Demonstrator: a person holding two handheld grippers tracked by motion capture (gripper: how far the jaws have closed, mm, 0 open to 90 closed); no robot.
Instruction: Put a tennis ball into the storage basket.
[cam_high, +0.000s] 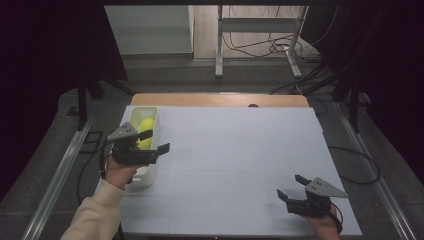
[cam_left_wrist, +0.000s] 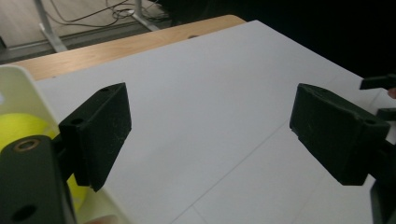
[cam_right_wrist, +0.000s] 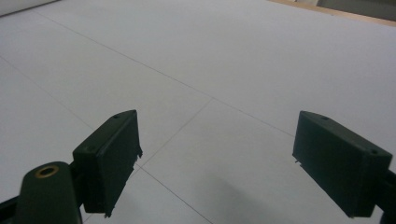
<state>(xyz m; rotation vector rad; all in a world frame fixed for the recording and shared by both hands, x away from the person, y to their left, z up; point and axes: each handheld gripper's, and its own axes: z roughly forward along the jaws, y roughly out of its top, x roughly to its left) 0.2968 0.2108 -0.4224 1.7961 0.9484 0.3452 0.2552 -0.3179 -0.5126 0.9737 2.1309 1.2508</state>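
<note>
Half hidden behind the left gripper (cam_high: 152, 141): the yellow balls (cam_high: 146, 125) in the white bin (cam_high: 134, 116), their count impossible to tell.

This looks like a lab set up for recording: beyond the left hand-held gripper (cam_high: 154, 141), dark curtains (cam_high: 55, 45) close in a white-topped bench (cam_high: 240, 150). Farther off, loose cables (cam_high: 265, 47) trail across the floor around a metal stand (cam_high: 257, 30).
</note>
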